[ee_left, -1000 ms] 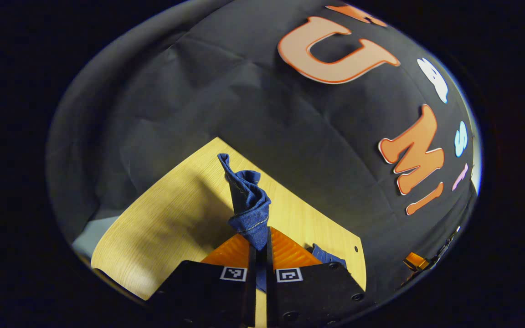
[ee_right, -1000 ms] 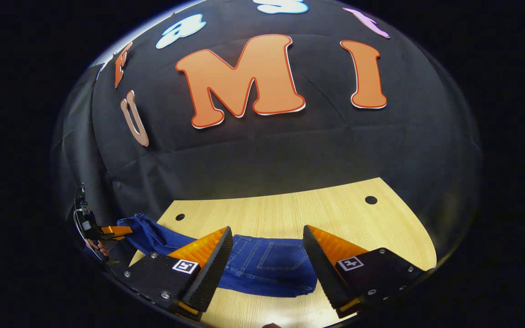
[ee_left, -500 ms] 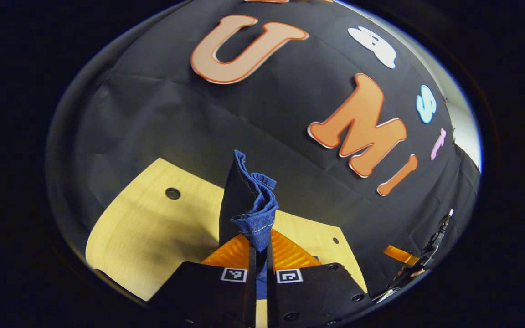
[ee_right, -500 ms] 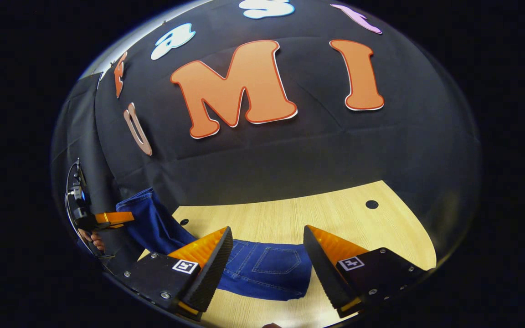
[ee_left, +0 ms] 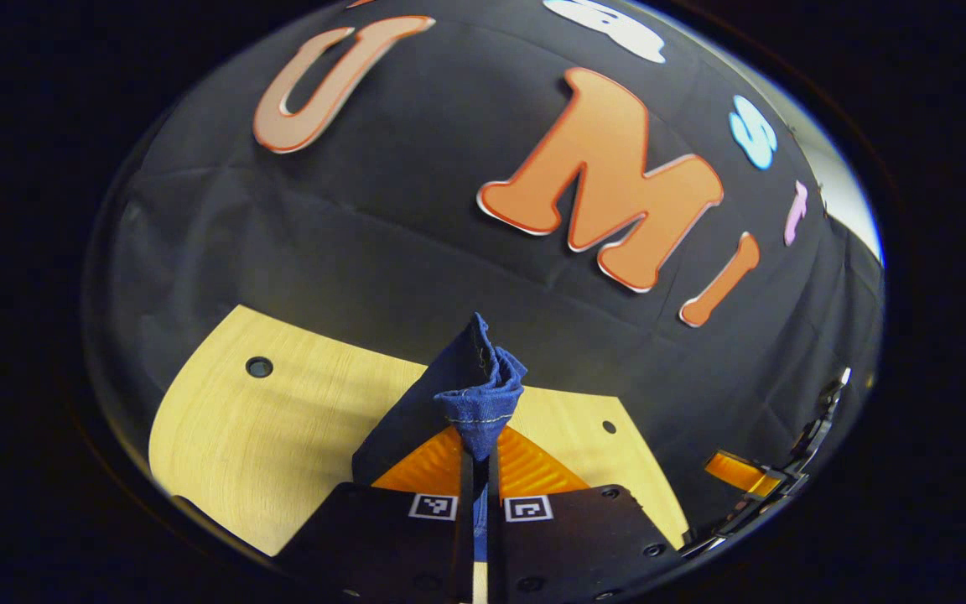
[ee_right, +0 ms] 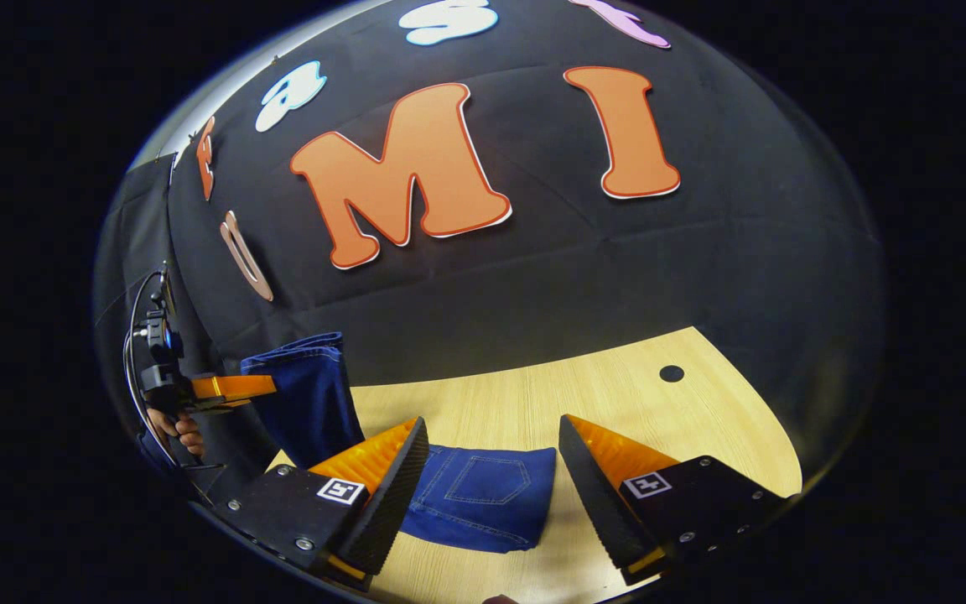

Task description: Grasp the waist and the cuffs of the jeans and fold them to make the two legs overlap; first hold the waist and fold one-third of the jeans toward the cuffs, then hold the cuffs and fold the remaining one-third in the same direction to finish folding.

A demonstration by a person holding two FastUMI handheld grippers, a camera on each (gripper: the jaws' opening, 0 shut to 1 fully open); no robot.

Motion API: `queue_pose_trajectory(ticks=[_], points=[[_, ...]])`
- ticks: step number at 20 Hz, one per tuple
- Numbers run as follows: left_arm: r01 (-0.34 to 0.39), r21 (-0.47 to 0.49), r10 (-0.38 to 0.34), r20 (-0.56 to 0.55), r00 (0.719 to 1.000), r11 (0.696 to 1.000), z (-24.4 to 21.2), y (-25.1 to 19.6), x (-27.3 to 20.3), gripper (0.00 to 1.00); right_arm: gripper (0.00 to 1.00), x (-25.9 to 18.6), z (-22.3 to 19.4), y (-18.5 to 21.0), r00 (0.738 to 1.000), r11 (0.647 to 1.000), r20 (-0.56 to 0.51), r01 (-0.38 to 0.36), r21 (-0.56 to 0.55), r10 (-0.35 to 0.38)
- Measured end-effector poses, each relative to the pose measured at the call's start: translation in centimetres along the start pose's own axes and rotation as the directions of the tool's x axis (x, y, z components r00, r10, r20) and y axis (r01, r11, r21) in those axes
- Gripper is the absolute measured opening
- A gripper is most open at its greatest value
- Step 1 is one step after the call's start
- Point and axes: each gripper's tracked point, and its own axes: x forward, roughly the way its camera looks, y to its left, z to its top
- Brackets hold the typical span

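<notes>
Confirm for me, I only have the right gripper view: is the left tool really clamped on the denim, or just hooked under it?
Observer: Clamped. In the left gripper view the left tool has its fingers closed together on a bunched hem of the jeans.
Operator: Anything else near that pinch?
Observer: No, just bare table below the lifted end.
Operator: Can that view see my right tool?
Observer: Only a sliver at its right edge, too little to tell its state. Your own view shows the right tool open over the flat part of the jeans.
</notes>
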Motion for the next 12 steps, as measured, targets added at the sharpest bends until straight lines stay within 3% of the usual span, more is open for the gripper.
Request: queue_pose_trajectory(ticks=[5,10,12], points=[[0.055,0.078,-0.049,-0.084,0.995,0.995,-3.4,-6.5,3.6,0.06,0.96,-0.2,0.1,-2.0,1.0,1.0,0.001,0.006,0.0,-0.006],[0.058,0.146,-0.034,-0.166,0.985,0.988,-8.0,-10.9,6.5,0.06,0.96,-0.1,0.0,-3.5,1.0,1.0,0.001,0.009,-0.011,-0.009],[0.092,0.176,-0.049,-0.234,0.971,0.98,-11.1,-13.1,7.0,0.08,0.96,0.0,-0.1,-3.9,1.0,1.0,0.0,0.004,-0.011,-0.004]])
